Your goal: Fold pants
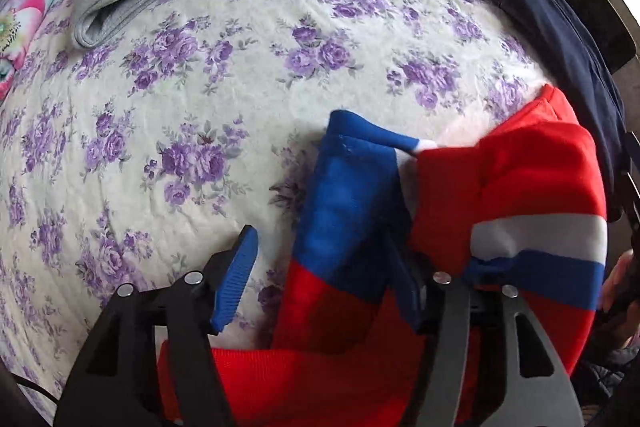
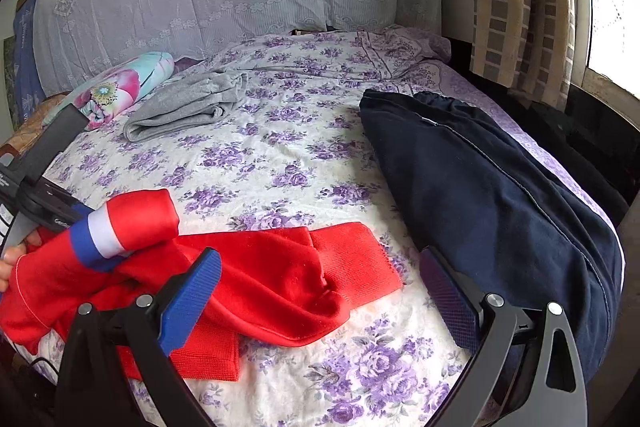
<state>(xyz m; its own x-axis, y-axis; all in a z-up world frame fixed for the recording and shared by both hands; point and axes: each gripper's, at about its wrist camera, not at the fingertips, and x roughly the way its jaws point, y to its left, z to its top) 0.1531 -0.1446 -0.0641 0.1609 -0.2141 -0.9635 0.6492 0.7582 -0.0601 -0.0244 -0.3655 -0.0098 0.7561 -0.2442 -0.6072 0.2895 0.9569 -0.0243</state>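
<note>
No legible text on anything here.

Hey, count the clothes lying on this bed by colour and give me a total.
Red, with blue and white bands: 1, the red pants
Grey: 1, the folded grey garment
Navy: 1, the navy garment
Total: 3
</note>
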